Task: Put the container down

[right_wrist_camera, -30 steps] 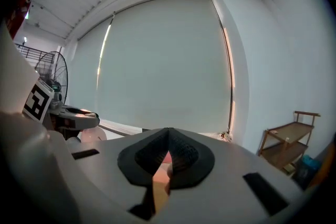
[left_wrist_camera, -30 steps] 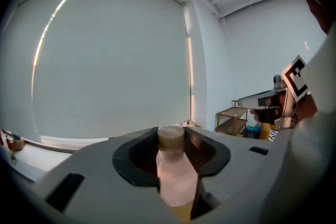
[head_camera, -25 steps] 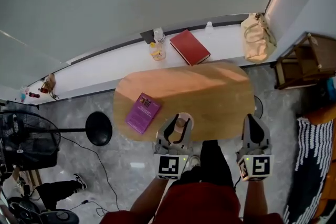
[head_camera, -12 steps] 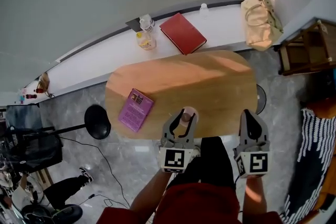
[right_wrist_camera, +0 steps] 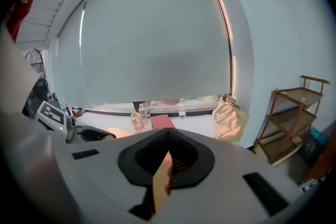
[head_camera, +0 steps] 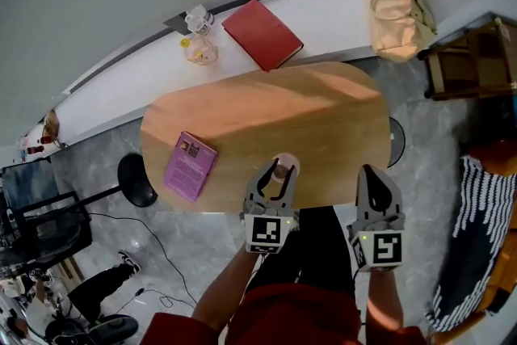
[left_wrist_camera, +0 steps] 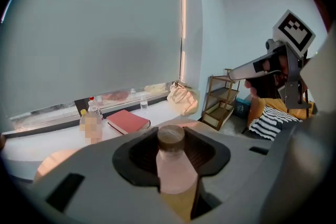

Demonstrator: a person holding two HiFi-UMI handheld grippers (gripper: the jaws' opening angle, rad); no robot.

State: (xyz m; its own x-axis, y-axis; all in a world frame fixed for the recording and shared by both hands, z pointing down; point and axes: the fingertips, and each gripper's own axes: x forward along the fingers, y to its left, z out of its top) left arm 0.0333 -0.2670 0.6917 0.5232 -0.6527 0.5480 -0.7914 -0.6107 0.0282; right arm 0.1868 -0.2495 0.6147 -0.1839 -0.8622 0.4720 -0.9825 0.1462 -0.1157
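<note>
A small clear container with a brown cap [head_camera: 279, 170] stands upright between the jaws of my left gripper [head_camera: 279, 175], which is shut on its body. In the left gripper view the container [left_wrist_camera: 173, 170] fills the gap of the left gripper [left_wrist_camera: 171, 157], its cap [left_wrist_camera: 171, 135] sticking up above the jaws. It hangs over the near edge of the oval wooden table [head_camera: 266, 121]. My right gripper [head_camera: 374, 176] hovers to the right, just off the table's near edge. Its jaws meet at the tips with nothing in them, as the right gripper [right_wrist_camera: 168, 136] shows in its own view.
A purple book [head_camera: 190, 166] lies at the table's left end. On the white sill behind are a red book [head_camera: 262, 34], some bottles [head_camera: 199, 44] and a beige bag [head_camera: 396, 0]. A wooden shelf [head_camera: 477, 52] stands right, a black stool [head_camera: 136, 179] left.
Both grippers have come down toward the table's near edge, the left one still carrying the container. The table sits more to the left in the head view.
</note>
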